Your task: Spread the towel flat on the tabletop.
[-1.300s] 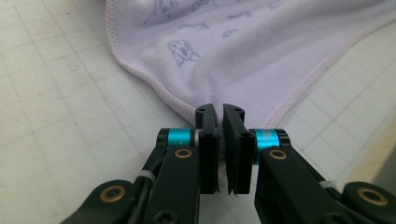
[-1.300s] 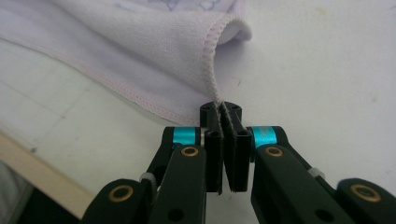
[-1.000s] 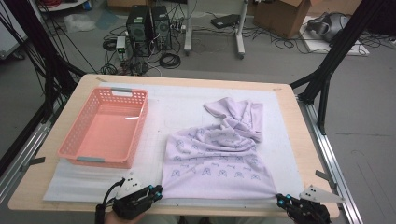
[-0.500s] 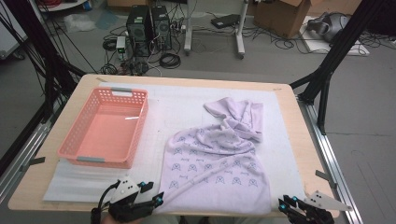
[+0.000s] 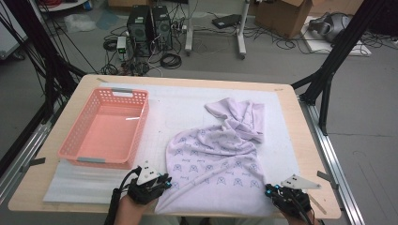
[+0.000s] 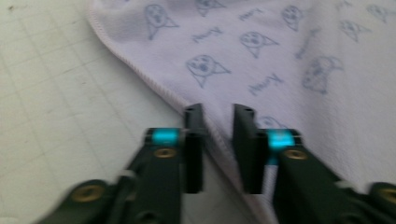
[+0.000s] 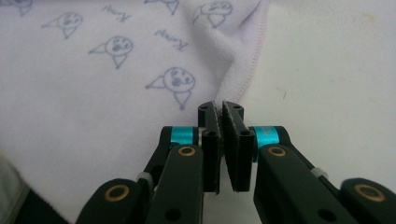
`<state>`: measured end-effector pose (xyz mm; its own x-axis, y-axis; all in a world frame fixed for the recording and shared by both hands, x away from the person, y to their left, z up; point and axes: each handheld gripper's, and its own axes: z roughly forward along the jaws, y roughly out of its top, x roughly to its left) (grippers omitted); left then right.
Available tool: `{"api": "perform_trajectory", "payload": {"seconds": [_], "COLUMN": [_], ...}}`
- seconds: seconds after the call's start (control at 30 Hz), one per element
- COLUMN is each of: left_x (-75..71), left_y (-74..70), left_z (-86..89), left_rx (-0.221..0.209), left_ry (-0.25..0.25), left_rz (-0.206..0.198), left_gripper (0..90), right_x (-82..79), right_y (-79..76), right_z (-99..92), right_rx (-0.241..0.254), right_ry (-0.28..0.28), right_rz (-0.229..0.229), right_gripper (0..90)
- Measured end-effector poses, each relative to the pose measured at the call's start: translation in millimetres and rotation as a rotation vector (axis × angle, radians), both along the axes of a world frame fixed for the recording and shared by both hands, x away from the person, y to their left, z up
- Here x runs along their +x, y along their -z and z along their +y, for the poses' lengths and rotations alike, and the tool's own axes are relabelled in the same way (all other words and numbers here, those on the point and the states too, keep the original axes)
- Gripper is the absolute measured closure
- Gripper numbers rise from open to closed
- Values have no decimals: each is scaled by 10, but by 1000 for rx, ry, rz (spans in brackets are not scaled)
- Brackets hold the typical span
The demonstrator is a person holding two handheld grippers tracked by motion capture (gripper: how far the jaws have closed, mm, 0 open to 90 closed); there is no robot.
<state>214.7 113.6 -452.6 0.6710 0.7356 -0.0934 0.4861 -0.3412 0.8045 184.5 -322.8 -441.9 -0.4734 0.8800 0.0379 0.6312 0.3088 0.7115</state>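
Note:
A lilac cloth (image 5: 216,159) printed with small blue faces lies rumpled on the white mat, its near part spread flat up to the table's front edge. My left gripper (image 5: 164,180) is at the cloth's near left edge. In the left gripper view its jaws (image 6: 217,109) have just been closing and stand a little apart, with the cloth (image 6: 280,56) hem running between them. My right gripper (image 5: 272,191) is at the near right corner. Its jaws (image 7: 220,105) have just closed and pinch a raised fold of the cloth (image 7: 93,93) edge.
An empty pink plastic basket (image 5: 94,161) stands on the left half of the white foam mat (image 5: 178,108). The wooden table (image 5: 309,154) ends just behind both hands. Black frame legs, cables and computer boxes are on the floor beyond.
Both grippers drew back slightly, then moved forward onto the cloth's near corners. The cloth's near part now has a long diagonal ridge and reaches closer to the front edge.

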Motion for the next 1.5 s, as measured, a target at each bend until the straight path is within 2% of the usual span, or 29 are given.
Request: {"api": "perform_trajectory", "payload": {"seconds": [0.07,0.23,0.47,0.57,0.6,0.67,0.73,0.83,1.03,1.13,1.2,1.27,1.33,1.37,1.4,1.43,1.5], "left_x": [-60,-288,-591,-619,-601,-509,-448,-366,-164,-91,-39,20,80,113,147,179,255], "left_y": [-18,-69,-94,-111,-118,-138,-156,-195,-234,-221,-203,-189,-184,-183,-181,-182,-186], "left_z": [8,111,211,224,221,209,197,173,130,115,101,86,69,62,51,43,23], "left_rx": [4,-50,-43,-45,-50,-71,-89,-113,-135,-132,-126,-128,-132,-132,-138,-139,-137], "left_ry": [10,29,88,99,92,67,48,36,10,7,8,7,9,11,13,14,23], "left_rz": [10,30,53,39,34,28,19,-3,-27,-29,-25,-20,-20,-19,-17,-17,-18], "left_gripper": [860,862,869,835,793,690,601,568,542,527,522,514,507,506,505,502,500], "right_x": [-59,-286,-651,-773,-801,-788,-737,-594,-32,244,416,559,673,719,760,774,793], "right_y": [-11,-33,-38,-29,-35,-62,-114,-190,-176,-136,-105,-61,-2,26,47,47,43], "right_z": [-39,-178,-333,-357,-358,-351,-337,-301,-184,-70,-2,65,139,183,231,263,273], "right_rx": [2,1,0,8,17,36,59,67,71,59,51,76,107,102,88,65,52], "right_ry": [-13,-39,-59,-69,-70,-65,-58,-46,40,73,80,91,78,69,61,56,24], "right_rz": [9,2,37,45,38,16,-20,-70,-107,-91,-75,-53,-26,-8,6,-9,-4], "right_gripper": [864,865,866,860,834,711,664,641,697,684,636,586,572,573,586,649,789]}}
